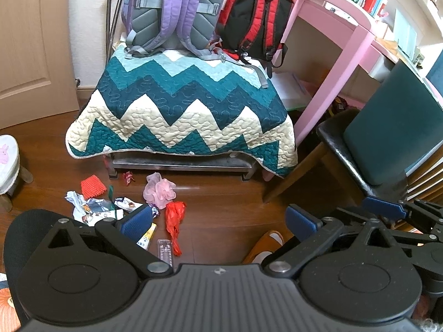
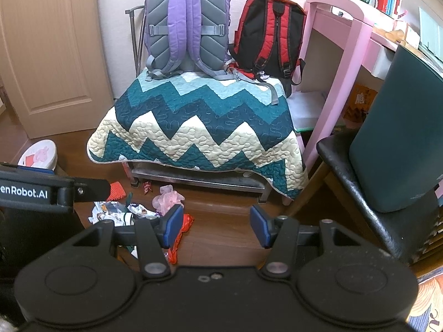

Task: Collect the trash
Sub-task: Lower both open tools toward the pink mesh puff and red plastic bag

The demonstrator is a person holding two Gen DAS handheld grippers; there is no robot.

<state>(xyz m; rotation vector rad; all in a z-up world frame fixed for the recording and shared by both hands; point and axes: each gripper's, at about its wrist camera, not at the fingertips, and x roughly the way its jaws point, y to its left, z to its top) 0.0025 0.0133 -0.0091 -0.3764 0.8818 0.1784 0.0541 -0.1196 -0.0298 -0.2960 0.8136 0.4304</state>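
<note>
Both claws gape empty; left claw (image 1: 218,220) partly hides floor trash (image 1: 110,207).

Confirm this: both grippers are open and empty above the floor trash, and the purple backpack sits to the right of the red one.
One error: the purple backpack sits left of the red backpack, as the right wrist view shows. Both the left gripper and right gripper are open and empty.

Trash (image 1: 155,207) lies on the floor (image 1: 221,207) before the bench (image 1: 180,163), backpacks (image 1: 171,13) on it.
</note>
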